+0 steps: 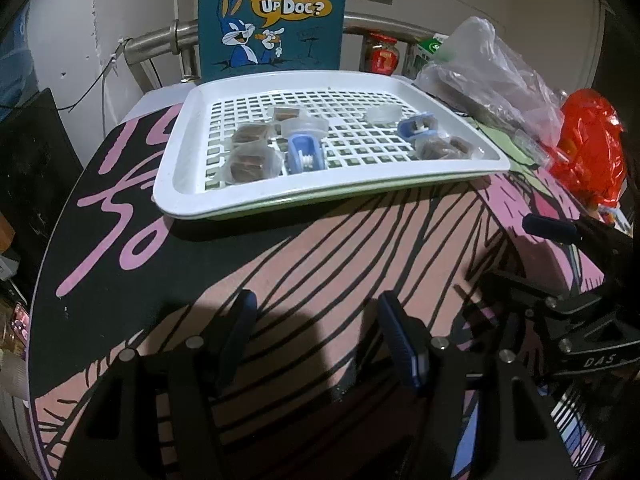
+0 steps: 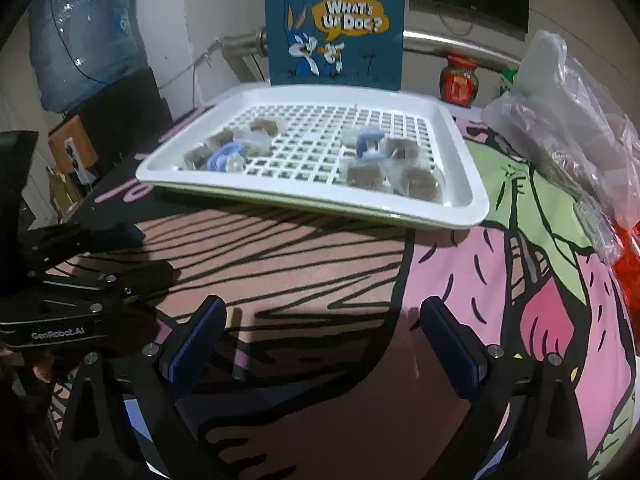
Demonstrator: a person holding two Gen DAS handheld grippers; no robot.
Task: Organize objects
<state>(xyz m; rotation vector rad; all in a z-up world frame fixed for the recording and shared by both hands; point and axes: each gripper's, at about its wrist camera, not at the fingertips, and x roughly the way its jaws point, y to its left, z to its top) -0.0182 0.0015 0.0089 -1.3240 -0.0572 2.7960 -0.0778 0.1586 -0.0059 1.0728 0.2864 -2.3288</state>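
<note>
A white slotted tray (image 1: 192, 196) (image 2: 460, 208) lies on the cartoon-print tabletop. In it lie several wrapped brown cakes (image 1: 250, 162) (image 2: 418, 182), two blue clips (image 1: 305, 153) (image 2: 370, 143) and clear plastic caps (image 1: 383, 114). My left gripper (image 1: 316, 320) is open and empty, low over the table in front of the tray. My right gripper (image 2: 324, 332) is open and empty, also short of the tray. Each gripper shows in the other's view, the right one (image 1: 560, 236) and the left one (image 2: 116, 248).
A teal "What's Up Doc?" bag (image 1: 272, 16) (image 2: 334, 24) stands behind the tray. Clear plastic bags (image 1: 488, 68) (image 2: 568, 120), a red bag (image 1: 588, 152) and a red-lidded jar (image 2: 459, 80) are at the right. A water jug (image 2: 80, 36) is at the left.
</note>
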